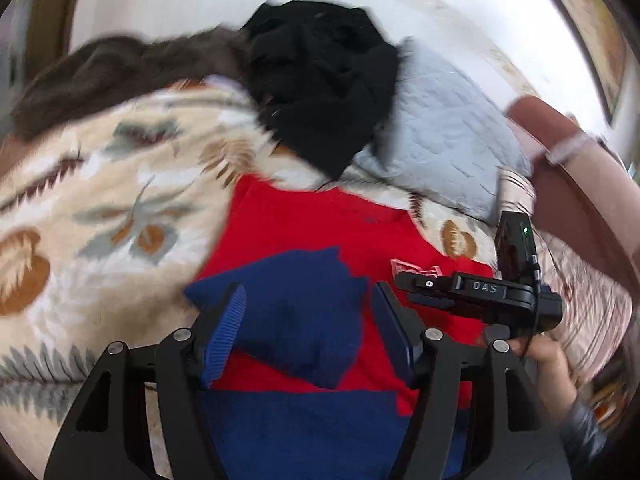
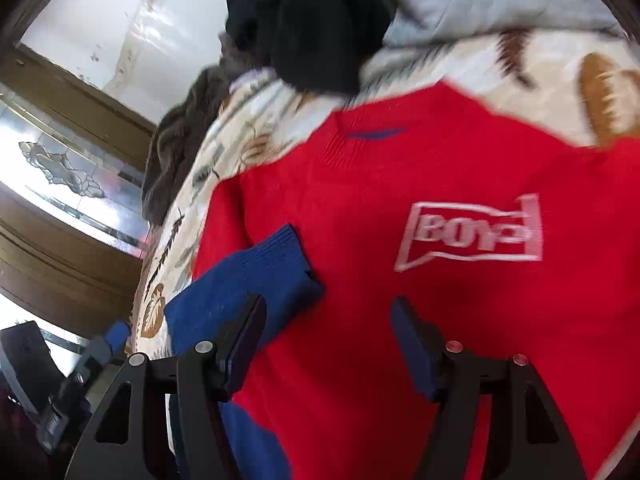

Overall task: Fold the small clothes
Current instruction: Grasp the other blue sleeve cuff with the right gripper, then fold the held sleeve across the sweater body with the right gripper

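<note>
- A small red sweater (image 2: 400,300) with blue sleeves lay spread face up on a bed covered by a cream bedspread (image 1: 100,208) printed with leaves.
- One blue sleeve (image 2: 248,288) was folded inward across the sweater's chest, its ribbed cuff lying on the red knit.
- A white flag-shaped logo (image 2: 472,232) sat on the chest, on the far side from the folded sleeve.
- The left tongs (image 1: 308,328) hung above the folded sleeve, spread apart; the sleeve lay beneath the gap, and the ridged blue pads (image 1: 224,336) were not pressing on it.
- The right tongs (image 2: 328,344) hovered over the red body of the sweater, likewise spread, with nothing pinched; the left finger stood just at the edge of the blue sleeve, but contact could not be told.
- In the left wrist view, the right tongs' black body showed to the right, gripped by a hand (image 1: 548,360) in a grey sleeve.
- Beyond the sweater's collar (image 2: 372,128) a heap of black clothing (image 1: 324,92) rested on the bedspread.
- A brown furry garment (image 1: 120,68) lay just beside the black heap, and a pale blue quilted pillow (image 1: 448,136) sat on its other side.
- A pink cushion or bolster (image 1: 580,200) lay at the bed's right edge.
- Both views were blurred.
</note>
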### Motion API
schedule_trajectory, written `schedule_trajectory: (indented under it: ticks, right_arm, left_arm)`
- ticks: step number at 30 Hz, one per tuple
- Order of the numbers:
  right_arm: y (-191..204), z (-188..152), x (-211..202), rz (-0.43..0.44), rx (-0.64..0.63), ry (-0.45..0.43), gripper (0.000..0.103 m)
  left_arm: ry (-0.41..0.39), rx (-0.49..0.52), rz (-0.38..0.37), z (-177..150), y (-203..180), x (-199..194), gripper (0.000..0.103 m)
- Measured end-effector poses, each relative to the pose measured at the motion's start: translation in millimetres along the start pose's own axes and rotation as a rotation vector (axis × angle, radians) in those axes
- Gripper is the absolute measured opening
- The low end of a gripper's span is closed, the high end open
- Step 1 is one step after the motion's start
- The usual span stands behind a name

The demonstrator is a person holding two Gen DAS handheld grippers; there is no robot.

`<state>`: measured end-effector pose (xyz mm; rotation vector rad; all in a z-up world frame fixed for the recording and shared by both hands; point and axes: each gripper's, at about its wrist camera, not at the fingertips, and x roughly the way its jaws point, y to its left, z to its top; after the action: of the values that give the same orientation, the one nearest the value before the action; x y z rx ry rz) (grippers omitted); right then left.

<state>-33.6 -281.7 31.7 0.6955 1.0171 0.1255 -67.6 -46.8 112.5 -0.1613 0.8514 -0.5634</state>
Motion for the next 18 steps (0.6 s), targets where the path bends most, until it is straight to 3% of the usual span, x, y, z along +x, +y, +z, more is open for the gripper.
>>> schedule_trajectory:
  ticks: [3, 4, 5, 6, 8, 12, 14, 18]
  right_arm:
    - [14, 7, 27, -0.036, -0.026, 0.015, 0.066]
    - [23, 8, 29, -0.072, -0.061, 0.004, 0.052]
    - [32, 9, 32, -0.118, -0.101, 0.006, 0.013]
    - [38, 9, 32, -0.149, -0.134, 0.004, 0.005]
    - [43, 10, 10, -0.074, -0.149, -0.051, 0.003]
    - [26, 11, -81, -0.126, -0.145, -0.303, 0.003]
    - [7, 8, -121, -0.211, -0.115, -0.408, 0.003]
    - [-30, -2, -143, -0.476, -0.047, -0.414, 0.003]
  left_arm:
    - [0.016, -0.025, 0.009, 13, 5, 4, 0.064]
    - [0.004, -0.017, 0.023, 16, 6, 2, 0.064]
    - [-0.001, -0.011, 0.025, 19, 7, 2, 0.064]
    - [-0.004, -0.009, 0.026, 22, 9, 2, 0.064]
    - [-0.001, -0.027, 0.038, 24, 16, 5, 0.064]
    - [-0.005, -0.058, 0.019, 25, 22, 7, 0.064]
    - [-0.012, -0.040, 0.022, 24, 20, 7, 0.064]
    - [0.007, -0.070, 0.002, 25, 21, 15, 0.064]
